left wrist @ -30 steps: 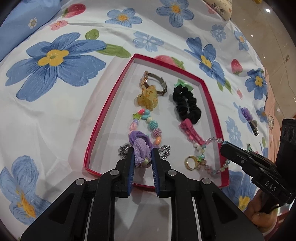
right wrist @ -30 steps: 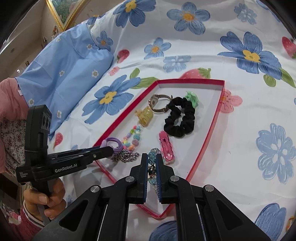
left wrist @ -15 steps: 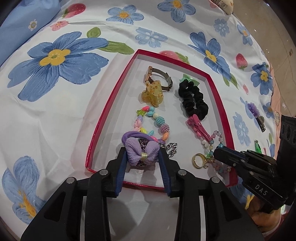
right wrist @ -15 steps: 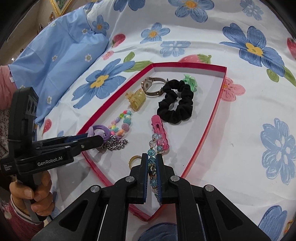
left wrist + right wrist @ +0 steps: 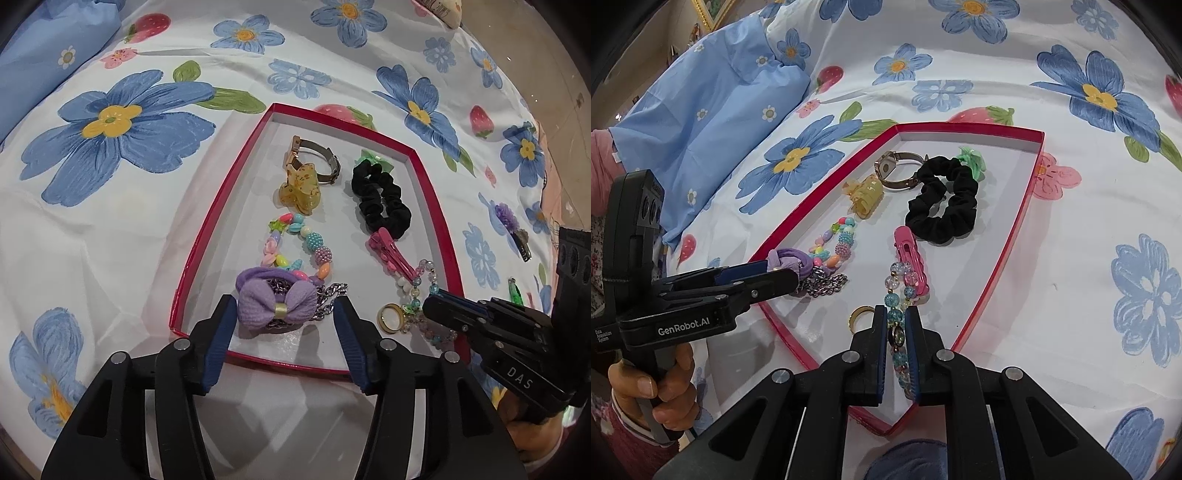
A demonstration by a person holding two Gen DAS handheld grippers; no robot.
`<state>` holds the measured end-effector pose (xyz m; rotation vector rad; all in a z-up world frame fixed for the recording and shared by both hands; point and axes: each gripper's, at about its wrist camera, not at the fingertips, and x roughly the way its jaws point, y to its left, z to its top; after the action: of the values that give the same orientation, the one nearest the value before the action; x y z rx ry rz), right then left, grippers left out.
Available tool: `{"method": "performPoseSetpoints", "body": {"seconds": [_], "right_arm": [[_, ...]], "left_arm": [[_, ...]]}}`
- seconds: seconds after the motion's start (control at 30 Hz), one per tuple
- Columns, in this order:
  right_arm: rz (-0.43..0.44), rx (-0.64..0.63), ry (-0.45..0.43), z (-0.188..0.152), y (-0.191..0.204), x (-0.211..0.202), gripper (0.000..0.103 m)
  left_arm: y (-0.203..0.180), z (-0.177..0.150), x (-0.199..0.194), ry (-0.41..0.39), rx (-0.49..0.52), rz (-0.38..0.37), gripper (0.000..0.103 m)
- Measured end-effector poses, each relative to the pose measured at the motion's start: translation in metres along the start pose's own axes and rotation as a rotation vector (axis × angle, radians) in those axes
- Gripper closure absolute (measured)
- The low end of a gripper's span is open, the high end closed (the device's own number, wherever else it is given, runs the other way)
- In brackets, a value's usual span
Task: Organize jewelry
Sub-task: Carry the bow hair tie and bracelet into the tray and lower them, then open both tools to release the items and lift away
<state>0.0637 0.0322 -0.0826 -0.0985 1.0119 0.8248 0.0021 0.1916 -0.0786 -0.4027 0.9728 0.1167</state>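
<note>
- A red-rimmed tray [image 5: 207, 236] lies on a flower-print bedsheet [image 5: 110, 206], already holding most of the collection: a watch [image 5: 314, 162], a yellow claw clip [image 5: 299, 188], a black scrunchie [image 5: 380, 199], a pink hair clip [image 5: 388, 251] and a pastel bead bracelet [image 5: 295, 243].
- The left gripper [image 5: 284, 321] stands with its jaws spread wide on either side of a purple bow hair tie [image 5: 277, 302], which rests on a silver chain [image 5: 332, 295] at the tray's near edge; nothing is gripped.
- The right gripper [image 5: 897, 339] is clamped on a glass-bead bracelet [image 5: 897, 291], whose far end lies against the pink hair clip, with a gold ring [image 5: 860, 317] just beside the fingers.
- The step in hand appears to be setting down two pieces at once: the bow looks delivered, the bracelet still awaits release.
- Next, the right jaws likely need to part so the beads settle flat inside the rim, without dragging the ring or the clip.
- A purple flower clip [image 5: 509, 221] and a small green piece [image 5: 515, 291] lie on the sheet outside the tray, probably the next pickups.
</note>
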Motion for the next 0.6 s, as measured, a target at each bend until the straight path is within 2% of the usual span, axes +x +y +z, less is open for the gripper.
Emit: {"method": "performPoseSetpoints", "body": {"seconds": [0.17, 0.37, 0.6], "right_arm": [[0.01, 0.006, 0.0, -0.0005, -0.0001, -0.0017, 0.089], [0.018, 0.008, -0.003, -0.0007, 0.002, -0.005, 0.083], [0.015, 0.0, -0.003, -0.0018, 0.0033, -0.0056, 0.082]], "left_arm": [[0.0006, -0.0005, -0.0037, -0.004, -0.005, 0.001, 0.046], [0.0012, -0.0008, -0.007, -0.008, -0.011, 0.0, 0.046], [0.0018, -0.0016, -0.0105, -0.011, -0.013, 0.001, 0.046]]}}
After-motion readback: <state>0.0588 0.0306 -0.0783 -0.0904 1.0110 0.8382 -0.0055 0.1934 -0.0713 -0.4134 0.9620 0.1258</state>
